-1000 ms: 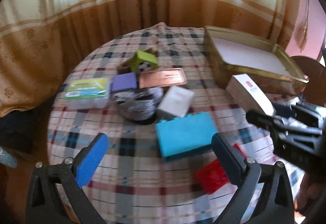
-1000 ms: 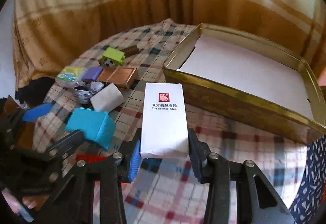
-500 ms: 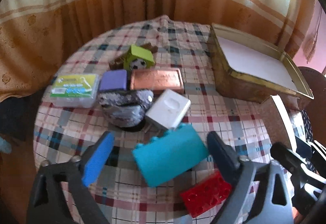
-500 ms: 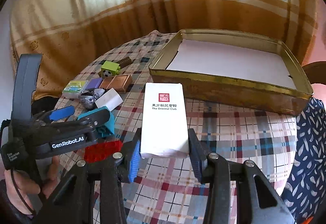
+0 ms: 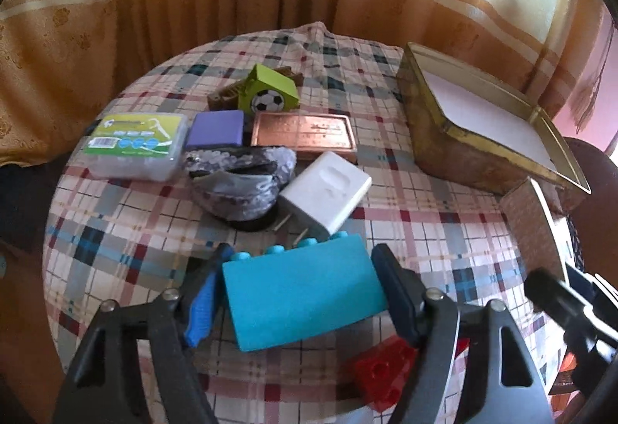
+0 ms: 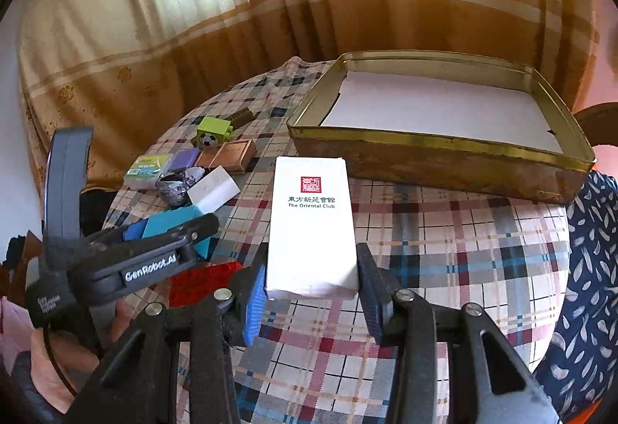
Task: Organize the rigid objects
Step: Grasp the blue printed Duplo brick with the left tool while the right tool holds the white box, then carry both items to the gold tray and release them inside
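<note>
- My left hand-held gripper (image 5: 297, 292) has just been closing, with the blue block (image 5: 303, 298) between its jaws. The pads sit right beside the block's ends, but I cannot tell if they press it yet.
- The block lies on the checked tabletop (image 5: 116, 231), near a white plug (image 5: 324, 188) and a red block (image 5: 382, 373).
- My right hand-held gripper (image 6: 311, 302) is clamped on a white box (image 6: 312, 227), held above the tabletop, near the gold tin (image 6: 425, 159).
</note>
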Available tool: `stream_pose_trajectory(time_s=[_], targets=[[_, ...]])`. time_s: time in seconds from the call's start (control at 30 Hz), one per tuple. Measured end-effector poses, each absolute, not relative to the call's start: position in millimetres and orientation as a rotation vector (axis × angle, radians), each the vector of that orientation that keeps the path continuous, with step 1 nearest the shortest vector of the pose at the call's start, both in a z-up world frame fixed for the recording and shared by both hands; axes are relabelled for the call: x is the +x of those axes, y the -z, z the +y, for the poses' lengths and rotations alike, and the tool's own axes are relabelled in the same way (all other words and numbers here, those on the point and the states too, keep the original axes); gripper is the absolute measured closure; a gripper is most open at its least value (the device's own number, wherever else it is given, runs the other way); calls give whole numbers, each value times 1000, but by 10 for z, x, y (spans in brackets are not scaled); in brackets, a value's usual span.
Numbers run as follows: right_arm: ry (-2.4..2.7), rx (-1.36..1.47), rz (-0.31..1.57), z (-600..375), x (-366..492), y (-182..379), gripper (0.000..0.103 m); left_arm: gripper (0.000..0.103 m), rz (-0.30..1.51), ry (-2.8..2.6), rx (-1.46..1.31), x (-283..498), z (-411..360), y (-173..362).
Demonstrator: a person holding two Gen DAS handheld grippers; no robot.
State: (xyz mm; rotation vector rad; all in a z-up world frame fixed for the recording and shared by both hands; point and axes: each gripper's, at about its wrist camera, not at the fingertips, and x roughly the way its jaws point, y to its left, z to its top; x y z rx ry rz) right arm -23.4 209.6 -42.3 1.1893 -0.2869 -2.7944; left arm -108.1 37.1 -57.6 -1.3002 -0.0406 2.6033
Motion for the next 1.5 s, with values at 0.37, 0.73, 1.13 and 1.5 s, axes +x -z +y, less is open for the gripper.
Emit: stream_pose_trajectory(time_s=[0.37,0.73,1.13,1.5], targets=[[2906,1058,-324,2267,-120,242,58,57,33,-2664,-1019,-882,514,75],[2935,1023,-363,2464,-49,193,58,18,-52,-2677,-1100,-871,68,72],[2926,1006,-310,2382,21,193,58,18,102,-2528,-1237,-876,569,384],[2958,1006,-303,2436,58,176,58,37,-25,-2524,-1314,-909,484,567]])
